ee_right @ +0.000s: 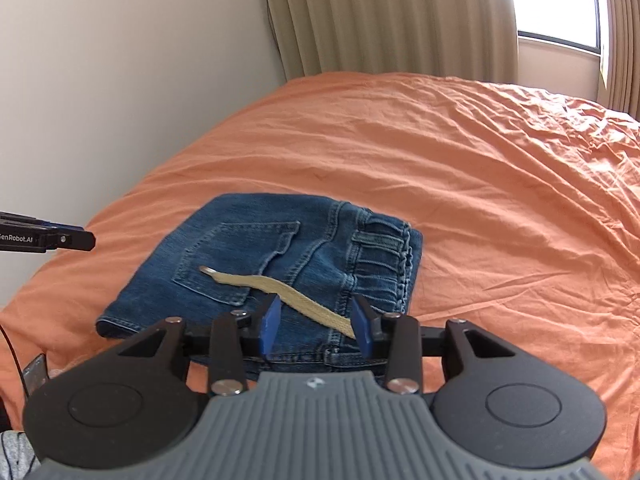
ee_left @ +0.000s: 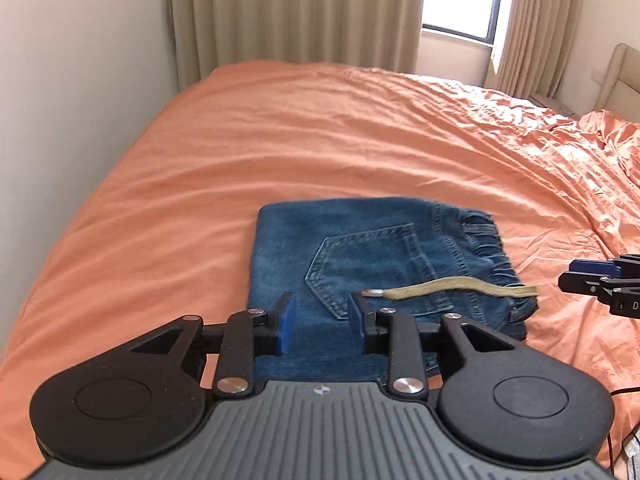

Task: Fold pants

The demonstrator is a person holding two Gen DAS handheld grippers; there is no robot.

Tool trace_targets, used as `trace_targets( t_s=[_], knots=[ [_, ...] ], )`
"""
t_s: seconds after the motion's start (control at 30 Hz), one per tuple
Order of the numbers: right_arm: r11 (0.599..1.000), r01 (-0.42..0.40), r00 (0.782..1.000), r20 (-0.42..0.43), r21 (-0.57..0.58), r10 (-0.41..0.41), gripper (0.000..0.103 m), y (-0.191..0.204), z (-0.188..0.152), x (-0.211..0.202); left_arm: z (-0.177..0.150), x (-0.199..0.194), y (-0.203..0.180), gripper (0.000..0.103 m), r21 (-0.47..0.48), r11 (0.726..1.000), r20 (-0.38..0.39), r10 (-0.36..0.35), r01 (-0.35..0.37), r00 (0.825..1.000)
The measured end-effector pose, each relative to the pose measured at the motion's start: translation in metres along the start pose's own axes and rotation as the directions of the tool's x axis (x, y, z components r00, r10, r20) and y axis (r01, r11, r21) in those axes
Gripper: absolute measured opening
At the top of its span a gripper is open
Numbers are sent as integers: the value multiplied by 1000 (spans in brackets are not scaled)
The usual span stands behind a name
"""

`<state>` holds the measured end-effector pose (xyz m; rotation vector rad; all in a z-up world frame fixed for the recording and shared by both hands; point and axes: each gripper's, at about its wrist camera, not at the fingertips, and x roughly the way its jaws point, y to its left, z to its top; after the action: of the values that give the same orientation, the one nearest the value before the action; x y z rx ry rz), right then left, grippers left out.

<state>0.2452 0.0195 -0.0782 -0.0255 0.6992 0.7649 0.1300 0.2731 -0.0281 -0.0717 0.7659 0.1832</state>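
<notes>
We hold both claws, left (ee_left: 320, 322) and right (ee_right: 316, 326), parted and empty above the folded jeans (ee_left: 372, 264), pocket up, tan drawstring (ee_left: 448, 289) across them.

Drawstring (ee_right: 280, 292) atop folded pants (ee_right: 256, 248) on bed (ee_right: 480, 200)

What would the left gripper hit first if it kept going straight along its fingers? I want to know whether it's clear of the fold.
Most likely the jeans: the open left gripper points down at the folded denim near the back pocket, with nothing visible in between. Depth is hard to judge here.
</notes>
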Motion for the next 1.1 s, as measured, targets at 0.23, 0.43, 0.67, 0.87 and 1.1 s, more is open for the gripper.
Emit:
trace_targets(
  t_s=[0.23,0.43,0.67,0.87,1.1],
  knots=[
    [1000,4,987,161,-26,0,62,35,-8,-85,-12,-82,-57,72,51,998,236,29,-42,971],
    [996,71,957,286,-54,-53,81,58,-41,-142,-52,-109,-112,95,104,976,345,145,-191,927],
    [989,149,929,345,-16,-135,81,65,-79,-170,-85,-105,-137,96,41,977,353,183,-211,917],
    [988,134,945,289,74,-150,81,62,-99,-155,-99,-95,-132,97,-42,970,306,242,-241,921],
    [977,211,944,250,43,-214,81,67,-110,-124,-115,-73,-125,97,-70,976,248,217,-206,944]
  ],
)
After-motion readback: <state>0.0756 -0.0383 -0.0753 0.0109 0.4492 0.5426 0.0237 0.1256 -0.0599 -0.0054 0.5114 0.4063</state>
